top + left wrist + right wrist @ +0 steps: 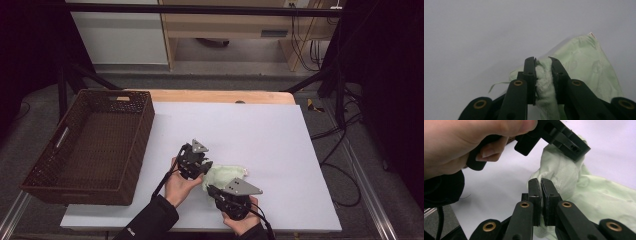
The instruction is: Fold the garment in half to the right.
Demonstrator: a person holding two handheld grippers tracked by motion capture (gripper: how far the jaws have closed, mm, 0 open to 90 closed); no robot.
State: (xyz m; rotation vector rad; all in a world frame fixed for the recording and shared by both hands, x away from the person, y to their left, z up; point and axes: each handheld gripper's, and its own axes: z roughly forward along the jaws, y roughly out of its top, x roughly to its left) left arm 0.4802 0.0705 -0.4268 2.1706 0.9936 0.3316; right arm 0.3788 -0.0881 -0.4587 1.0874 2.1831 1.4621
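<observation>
A crumpled light green cloth (227, 173) lies on the white table sheet (260, 125) near the front edge. My left gripper (206, 167) is at the cloth's left end. In the left gripper view it (542, 60) is shut on a thick fold of the cloth (584, 62). My right gripper (213, 190) sits at the cloth's front left edge. In the right gripper view its jaws (540, 180) are pressed together with no fabric showing between them. The cloth (604, 195) lies right behind and under them. The left gripper (564, 141) holds a bunched part up above it.
A dark brown wicker basket (145, 125) with nothing in it stands at the table's left side and overhangs the front left corner. Bare white sheet spreads to the right of the cloth and behind it. Cables and a black frame lie beyond the table.
</observation>
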